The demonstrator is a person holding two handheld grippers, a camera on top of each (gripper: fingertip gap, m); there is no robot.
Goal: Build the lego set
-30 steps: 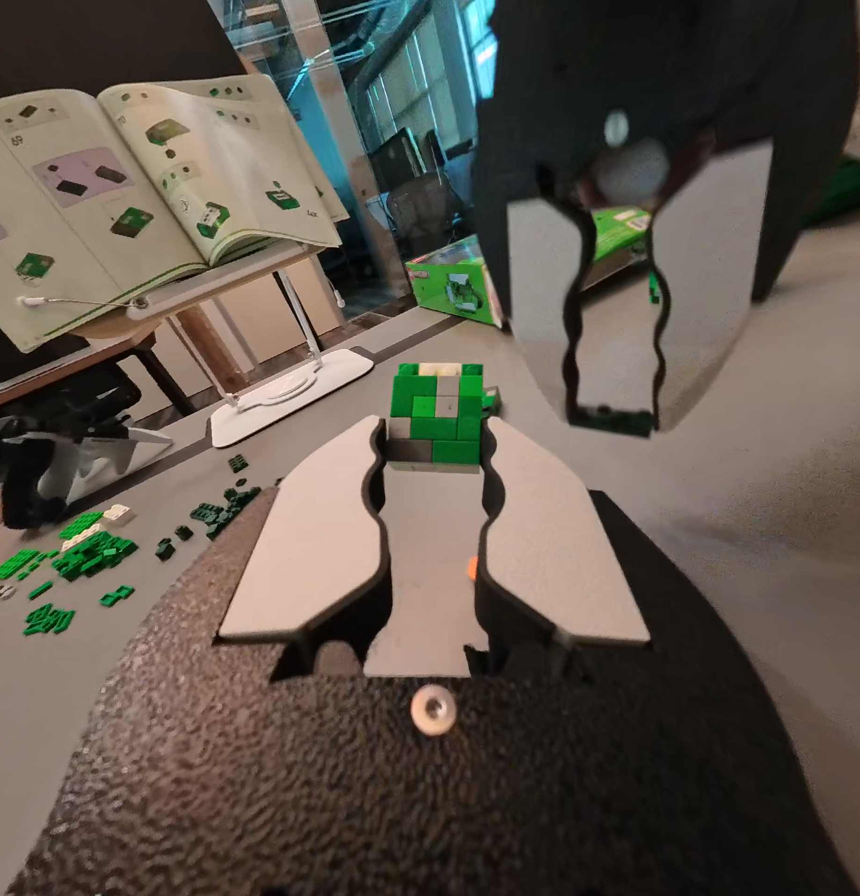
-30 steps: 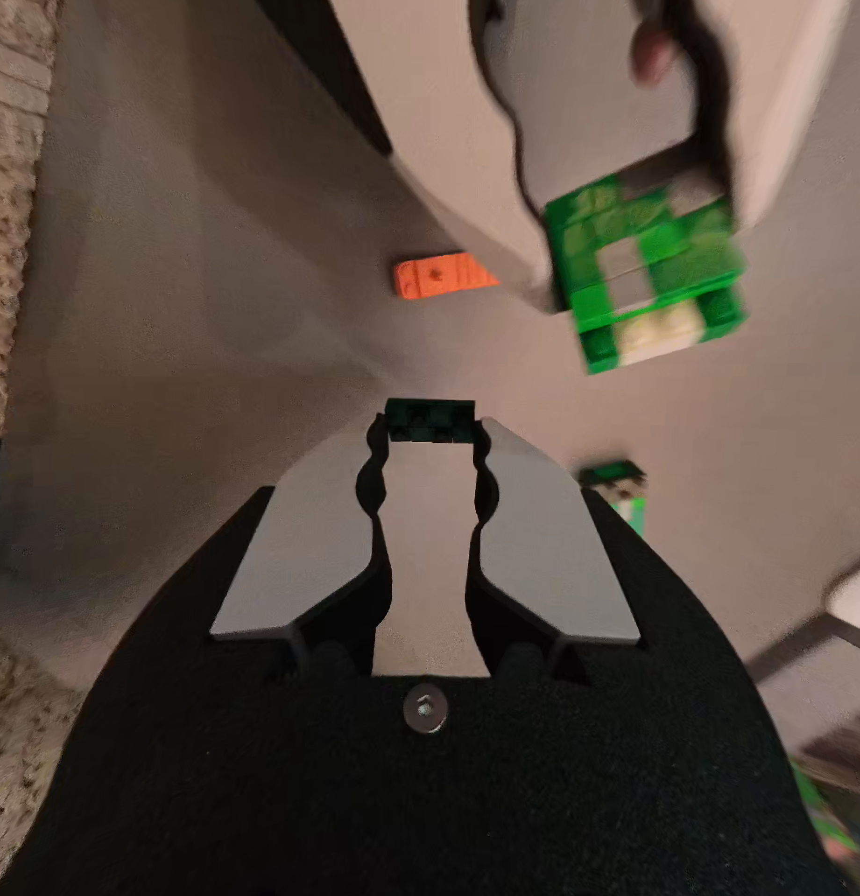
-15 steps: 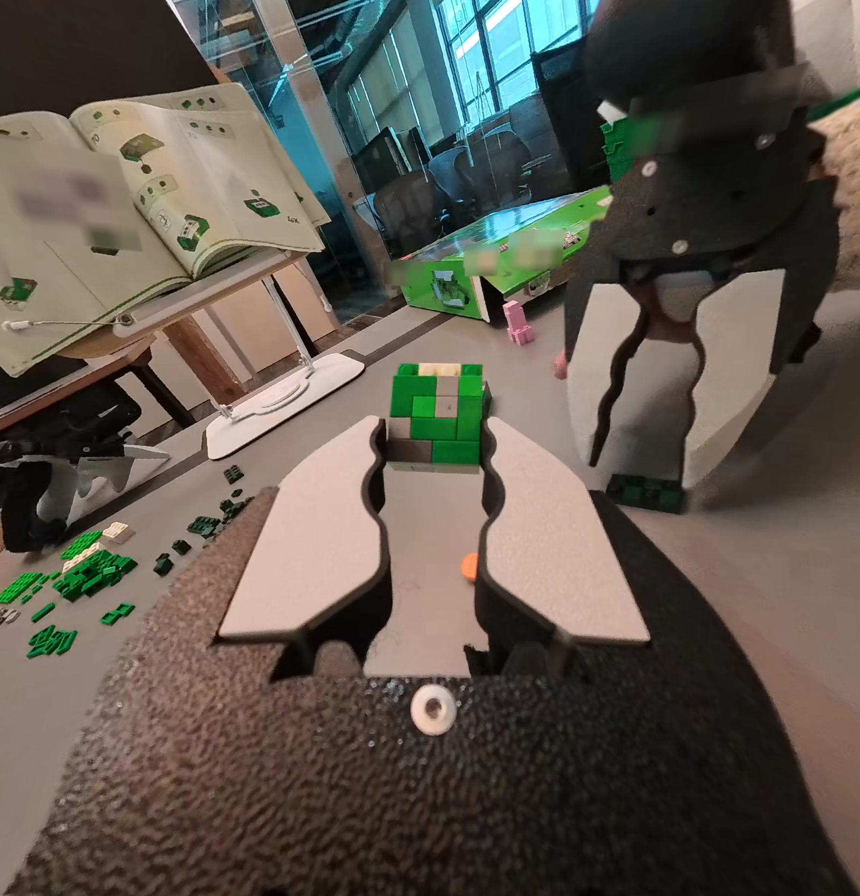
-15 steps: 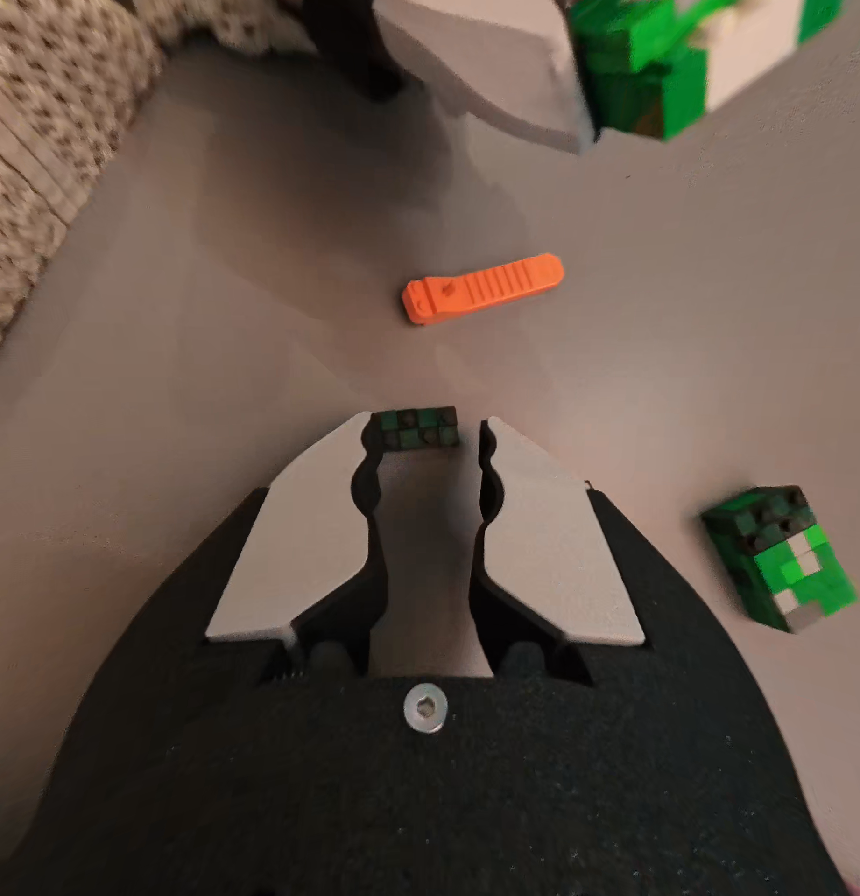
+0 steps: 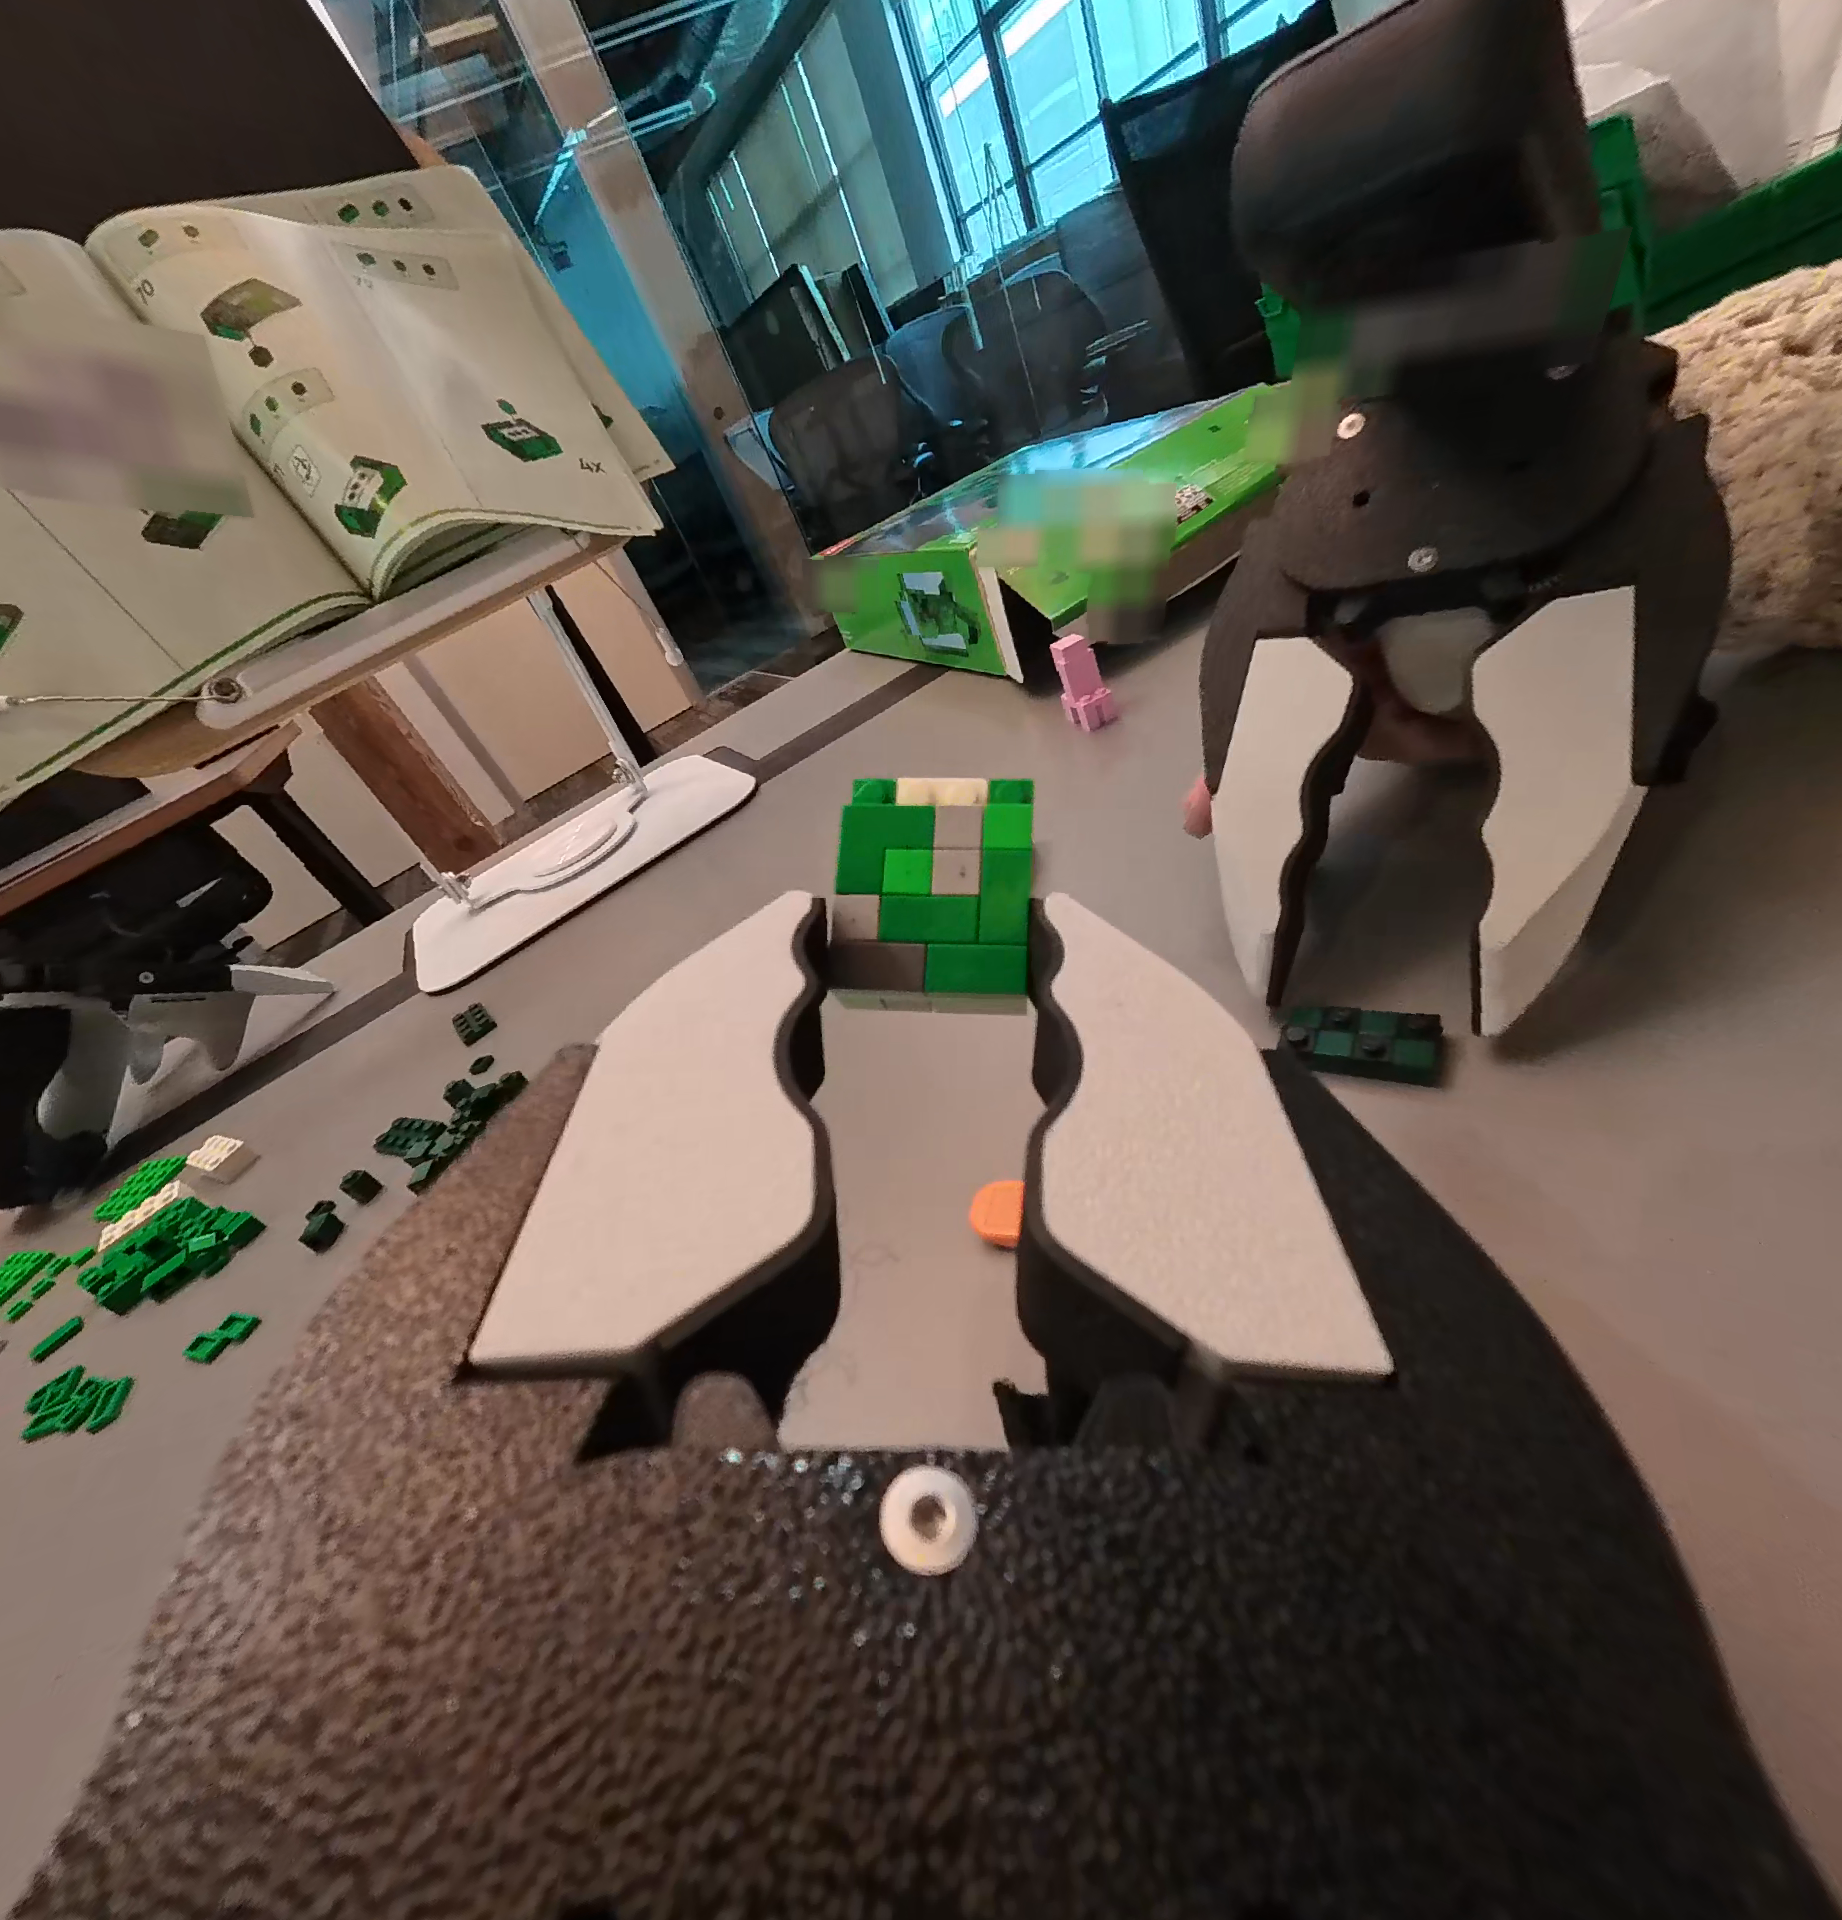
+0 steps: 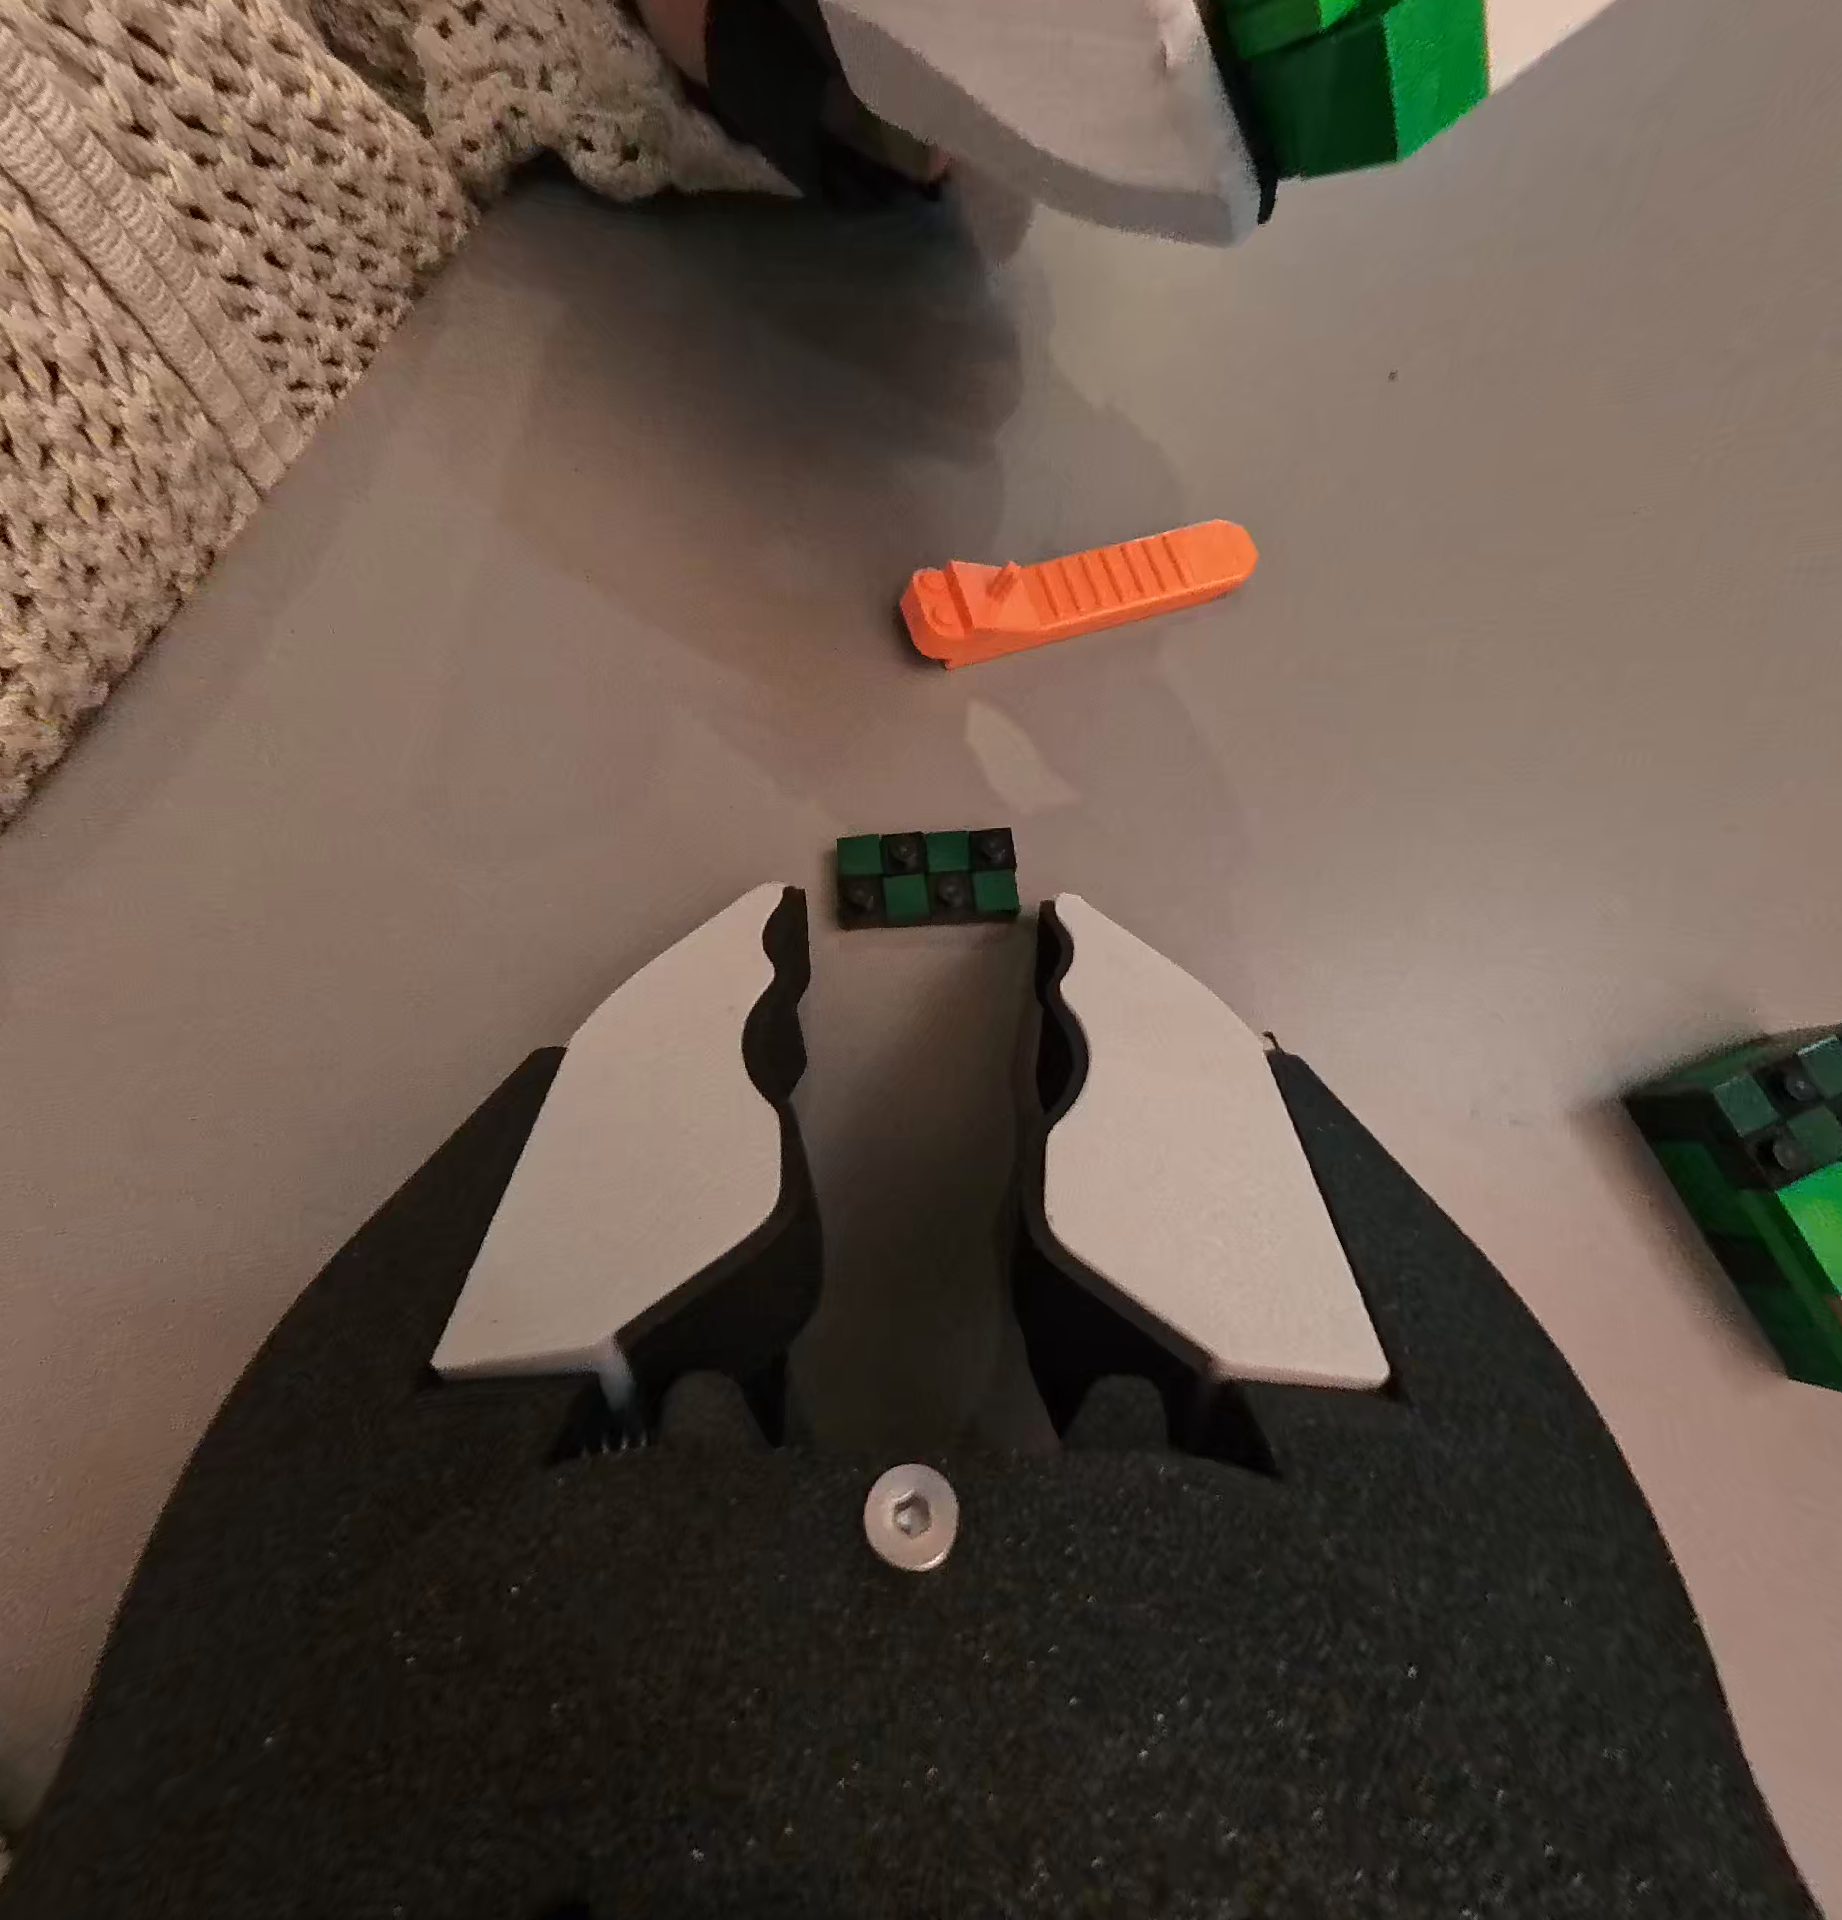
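Note:
My left gripper point(image 5: 929, 935) is shut on a green, grey and white block build point(image 5: 938, 873) and holds it upright above the grey table. The build also shows at the top of the right wrist view point(image 6: 1353, 83). My right gripper point(image 6: 922, 920) is open and empty, pointing down at the table. A dark green checkered plate point(image 6: 927, 878) lies flat on the table just past its fingertips, touching neither. In the left wrist view the right gripper point(image 5: 1379, 1003) stands open over that plate point(image 5: 1364, 1044), to the right of my left gripper.
An orange brick separator point(image 6: 1078, 592) lies beyond the plate. A second green build point(image 6: 1790, 1195) lies at the right. Loose green pieces point(image 5: 148, 1247), an open instruction book on a stand point(image 5: 304, 416), a green box point(image 5: 1000, 582) and a pink figure point(image 5: 1081, 686) sit farther off. A knit sleeve point(image 6: 117, 364) is on the left. Left tips and right tips are each some 7 centimeters from the orange brick separator point(image 6: 1078, 592).
My right gripper came down to the table with the dark green plate, opened and let it go. My left gripper still holds the build.

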